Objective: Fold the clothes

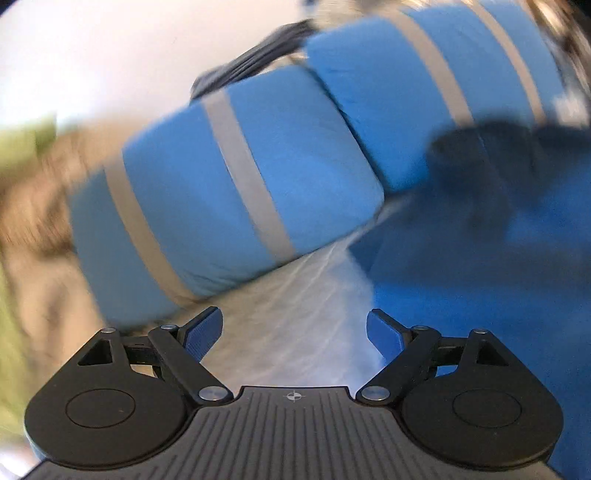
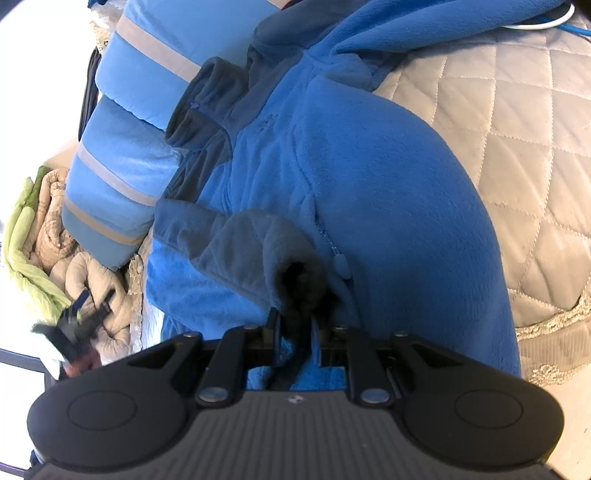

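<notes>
A blue fleece jacket (image 2: pixel 369 177) with grey-blue collar and cuffs lies on a quilted beige bedspread (image 2: pixel 517 129). My right gripper (image 2: pixel 294 328) is shut on a dark grey-blue cuff (image 2: pixel 258 254) of the jacket's sleeve, the fabric bunched between the jaws. In the left wrist view, which is motion-blurred, my left gripper (image 1: pixel 294 332) stands open above pale bedding with nothing between its fingers; the blue fleece (image 1: pixel 480 277) lies to its right. In the right wrist view the left gripper (image 2: pixel 79 319) shows as a blur at the lower left.
Two light-blue pillows with grey stripes (image 1: pixel 229 192) (image 2: pixel 122 155) lie along the bed's far side. A crumpled beige and green quilt (image 2: pixel 55 229) sits beside them. A white cable (image 2: pixel 543 22) lies at the bed's top right corner. The bed's lace-trimmed edge (image 2: pixel 546 328) is at right.
</notes>
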Available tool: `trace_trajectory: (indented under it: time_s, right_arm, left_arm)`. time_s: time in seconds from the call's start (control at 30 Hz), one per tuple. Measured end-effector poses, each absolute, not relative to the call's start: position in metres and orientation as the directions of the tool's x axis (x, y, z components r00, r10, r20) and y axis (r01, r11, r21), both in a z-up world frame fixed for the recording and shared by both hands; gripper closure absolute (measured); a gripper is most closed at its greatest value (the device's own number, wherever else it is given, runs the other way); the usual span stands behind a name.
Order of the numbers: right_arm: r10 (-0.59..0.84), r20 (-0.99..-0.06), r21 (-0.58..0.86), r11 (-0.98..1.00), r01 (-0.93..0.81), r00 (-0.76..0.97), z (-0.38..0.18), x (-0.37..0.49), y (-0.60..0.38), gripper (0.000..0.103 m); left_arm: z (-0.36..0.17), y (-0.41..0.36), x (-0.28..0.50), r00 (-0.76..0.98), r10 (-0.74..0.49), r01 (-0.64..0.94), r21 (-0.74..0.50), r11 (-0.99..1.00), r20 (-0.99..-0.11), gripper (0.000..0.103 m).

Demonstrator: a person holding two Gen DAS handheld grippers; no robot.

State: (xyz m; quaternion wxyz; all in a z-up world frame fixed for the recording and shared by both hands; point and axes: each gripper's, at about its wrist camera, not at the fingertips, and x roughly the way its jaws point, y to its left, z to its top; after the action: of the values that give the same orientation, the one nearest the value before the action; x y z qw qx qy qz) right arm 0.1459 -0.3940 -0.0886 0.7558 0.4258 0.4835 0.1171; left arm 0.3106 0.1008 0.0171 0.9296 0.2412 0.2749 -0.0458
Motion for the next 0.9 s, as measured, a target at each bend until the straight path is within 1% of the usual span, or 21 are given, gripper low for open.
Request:
trace_trajectory:
  time_s: [0.1, 0.13, 0.2, 0.27, 0.33, 0.37, 0.4, 0.47, 0.5, 0.57, 0.6, 0.63, 0.7, 0.73, 0.8, 0.83, 0.87, 0.9]
  right_arm:
    - [0.600, -0.623, 0.764, 0.605, 0.225, 0.502, -0.090, 0.147, -0.395, 0.087]
    - [0.604, -0.620, 0.767, 0.603, 0.222, 0.501, -0.091, 0.147, -0.396, 0.087]
    - [0.612, -0.613, 0.772, 0.598, 0.216, 0.500, -0.092, 0.147, -0.397, 0.087]
    - [0.620, -0.607, 0.777, 0.593, 0.210, 0.498, -0.094, 0.148, -0.398, 0.088]
    - [0.627, -0.601, 0.783, 0.588, 0.205, 0.495, -0.095, 0.149, -0.399, 0.088]
    - [0.631, -0.597, 0.785, 0.585, 0.202, 0.494, -0.096, 0.149, -0.400, 0.088]
    - [0.635, -0.594, 0.788, 0.583, 0.199, 0.493, -0.096, 0.149, -0.400, 0.088]
    - [0.643, -0.588, 0.793, 0.577, 0.193, 0.491, -0.098, 0.150, -0.401, 0.088]
    - [0.647, -0.584, 0.796, 0.575, 0.191, 0.490, -0.098, 0.150, -0.402, 0.088]
    - [0.653, -0.580, 0.799, 0.571, 0.186, 0.488, -0.099, 0.150, -0.403, 0.088]
    - [0.652, -0.581, 0.799, 0.572, 0.186, 0.487, -0.099, 0.150, -0.403, 0.088]
    - [0.652, -0.581, 0.798, 0.573, 0.186, 0.487, -0.099, 0.150, -0.403, 0.088]
    - [0.653, -0.581, 0.798, 0.574, 0.183, 0.485, -0.099, 0.150, -0.403, 0.088]
    - [0.654, -0.581, 0.798, 0.574, 0.182, 0.484, -0.099, 0.150, -0.404, 0.088]
    - [0.657, -0.580, 0.800, 0.572, 0.183, 0.482, -0.099, 0.150, -0.404, 0.088]
    - [0.658, -0.579, 0.800, 0.571, 0.182, 0.481, -0.099, 0.150, -0.405, 0.088]
    - [0.660, -0.579, 0.801, 0.571, 0.181, 0.480, -0.099, 0.150, -0.405, 0.088]
    - [0.661, -0.577, 0.802, 0.569, 0.182, 0.479, -0.099, 0.151, -0.405, 0.088]
  left_arm:
    - [0.009, 0.096, 0.352, 0.833, 0.019, 0.210, 0.347, 0.914, -0.554, 0.018]
    - [0.005, 0.096, 0.366, 0.823, -0.009, 0.228, 0.316, 0.921, -0.568, 0.018]
    - [-0.003, 0.101, 0.399, 0.783, -0.102, 0.298, 0.225, 0.927, -0.614, 0.018]
    - [-0.011, 0.109, 0.432, 0.718, -0.218, 0.357, 0.082, 0.931, -0.661, 0.018]
    - [-0.023, 0.118, 0.465, 0.635, -0.297, 0.351, -0.076, 0.933, -0.713, 0.018]
    - [-0.030, 0.119, 0.480, 0.587, -0.307, 0.325, -0.129, 0.937, -0.749, 0.018]
    - [-0.035, 0.120, 0.491, 0.563, -0.279, 0.271, -0.145, 0.951, -0.778, 0.018]
    - [-0.044, 0.122, 0.510, 0.538, -0.182, 0.127, -0.135, 0.983, -0.823, 0.020]
    - [-0.046, 0.122, 0.515, 0.529, -0.165, 0.085, -0.142, 0.986, -0.833, 0.022]
    - [-0.049, 0.119, 0.524, 0.492, -0.189, 0.059, -0.184, 0.981, -0.850, 0.033]
    - [-0.051, 0.115, 0.526, 0.467, -0.201, 0.066, -0.192, 0.979, -0.861, 0.037]
    - [-0.052, 0.109, 0.528, 0.441, -0.193, 0.076, -0.178, 0.981, -0.876, 0.043]
    - [-0.055, 0.096, 0.533, 0.386, -0.145, 0.096, -0.116, 0.989, -0.911, 0.050]
    - [-0.056, 0.090, 0.536, 0.360, -0.118, 0.102, -0.087, 0.991, -0.926, 0.058]
    - [-0.059, 0.083, 0.546, 0.284, -0.062, 0.090, -0.037, 0.995, -0.957, 0.060]
    - [-0.061, 0.083, 0.549, 0.250, -0.050, 0.079, -0.031, 0.996, -0.967, 0.070]
    - [-0.063, 0.083, 0.551, 0.224, -0.046, 0.066, -0.032, 0.997, -0.973, 0.085]
    - [-0.063, 0.084, 0.553, 0.212, -0.042, 0.054, -0.031, 0.998, -0.976, 0.088]
